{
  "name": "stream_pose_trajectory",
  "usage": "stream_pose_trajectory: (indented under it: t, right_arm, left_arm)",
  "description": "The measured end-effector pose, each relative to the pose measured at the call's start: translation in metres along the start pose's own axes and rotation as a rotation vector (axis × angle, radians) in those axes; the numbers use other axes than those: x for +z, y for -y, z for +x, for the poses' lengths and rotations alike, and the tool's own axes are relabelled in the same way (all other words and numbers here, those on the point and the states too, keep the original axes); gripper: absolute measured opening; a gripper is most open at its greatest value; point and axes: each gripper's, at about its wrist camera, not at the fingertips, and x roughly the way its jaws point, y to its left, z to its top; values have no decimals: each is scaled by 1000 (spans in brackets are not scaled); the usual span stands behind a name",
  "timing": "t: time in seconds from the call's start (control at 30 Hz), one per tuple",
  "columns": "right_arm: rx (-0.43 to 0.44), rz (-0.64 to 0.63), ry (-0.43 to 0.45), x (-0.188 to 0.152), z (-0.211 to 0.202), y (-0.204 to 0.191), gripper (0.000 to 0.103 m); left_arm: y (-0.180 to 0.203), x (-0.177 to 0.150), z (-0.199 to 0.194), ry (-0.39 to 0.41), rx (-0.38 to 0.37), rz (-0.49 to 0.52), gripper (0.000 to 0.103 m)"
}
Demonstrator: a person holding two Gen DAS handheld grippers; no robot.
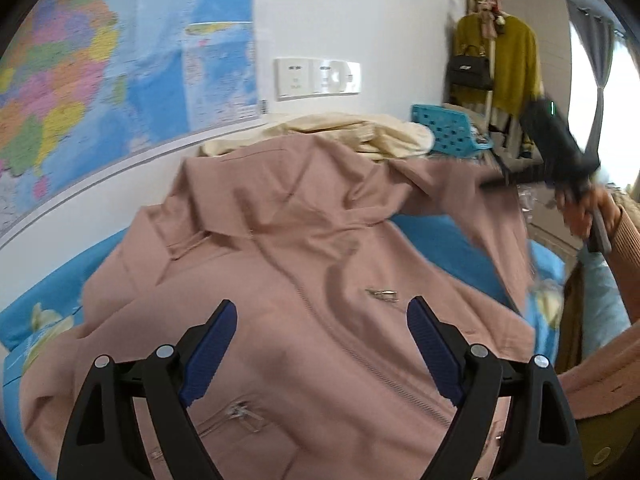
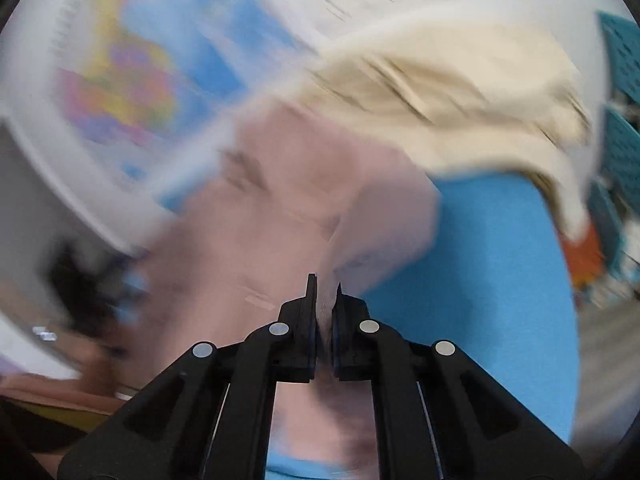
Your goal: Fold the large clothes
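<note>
A dusty-pink zip jacket (image 1: pixel 280 272) lies front-up on a blue bedsheet (image 1: pixel 448 248), collar toward the wall. My left gripper (image 1: pixel 322 310) is open and empty, just above the jacket's chest by the zipper. My right gripper (image 2: pixel 325 286) is shut on a fold of the pink jacket (image 2: pixel 280 216), lifting its sleeve; that view is motion-blurred. In the left wrist view the right gripper (image 1: pixel 496 180) shows at the right, holding the raised sleeve above the bed.
A cream garment (image 1: pixel 344 132) is piled behind the jacket by the wall; it also shows in the right wrist view (image 2: pixel 460 92). A teal perforated basket (image 1: pixel 448 128), a wall map (image 1: pixel 100 80), a socket plate (image 1: pixel 316 78) and a coat rack with a mustard garment (image 1: pixel 500 60) stand behind.
</note>
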Motion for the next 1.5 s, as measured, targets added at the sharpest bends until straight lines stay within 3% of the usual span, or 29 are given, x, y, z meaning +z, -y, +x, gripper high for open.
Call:
stream_pose_trajectory:
  t: [0.13,0.23,0.27,0.37,0.4,0.47,0.57,0.73,0.8,0.93,0.97,1.0,1.03,1.07,1.1,1.13,1.17,1.2,1.3,1.37,1.43,1.47,1.5]
  right_arm:
    - [190,-100,41,29,1,-65,6]
    - [301,-155,-18,41,40,-111,10]
    - [328,-177,-57,40,60,-124,15]
    - [319,-216,-202,24,124,-150,67]
    - [313,-226,-242,19,139,-154,69]
    - [244,-262,-326,7,170,-160,69]
    - [221,-263,-344,5,171,-150,69]
    - [143,-219,-167,39,119,-111,72]
    - [20,-189,-77,58,105,-87,74]
    - [-144,-156,-58,84,123,-50,72]
    - [-181,-155,-69,87,135,-45,69]
    - [-196,-151,-88,90,148,-40,67]
    - [-213,-160,-117,93,161,-35,64]
    - [-243,-172,-139,94,172,-30,53]
    - [-261,-178,-158,95,180,-26,30]
    - [-254,-178,-193,96,191,-22,13]
    - [-250,-176,-208,98,196,-19,2]
    - [-254,-167,-196,102,195,-18,2]
    - [-125,-104,-111,123,169,-22,2]
    - [-96,-111,-83,133,162,-31,2]
    - [-164,-138,-96,135,172,-34,4]
    - [-190,-149,-108,135,178,-34,12]
    - [-220,-126,-130,134,188,-30,26]
  left_arm:
    - [-11,5,-9,42,-61,-59,84]
    - [-29,6,-22,82,-94,-135,84]
    - [-36,4,-27,94,-96,-157,84]
    - [-52,-6,-36,87,-67,-197,84]
    - [-55,-9,-37,76,-47,-203,84]
    - [-61,-18,-35,31,-15,-220,84]
    - [-60,-27,-25,-28,-1,-218,84]
    - [-42,-21,11,-98,-60,-166,88]
    - [-35,-15,29,-128,-80,-156,90]
    - [-24,-1,80,-230,-95,-175,90]
    - [-23,2,89,-249,-93,-180,79]
    - [-21,4,101,-277,-73,-172,53]
    - [-22,5,107,-299,-54,-168,40]
    - [-27,4,112,-325,-49,-186,17]
    - [-34,3,113,-335,-70,-223,10]
    - [-44,1,108,-321,-86,-259,10]
    - [-54,1,99,-293,-65,-276,9]
    - [-64,1,88,-263,-39,-292,9]
    - [-112,-5,52,-194,7,-424,9]
    - [-143,-10,35,-200,136,-465,12]
    - [-160,-15,32,-247,287,-456,26]
    - [-166,-17,30,-255,328,-449,38]
    - [-172,-18,27,-252,346,-453,45]
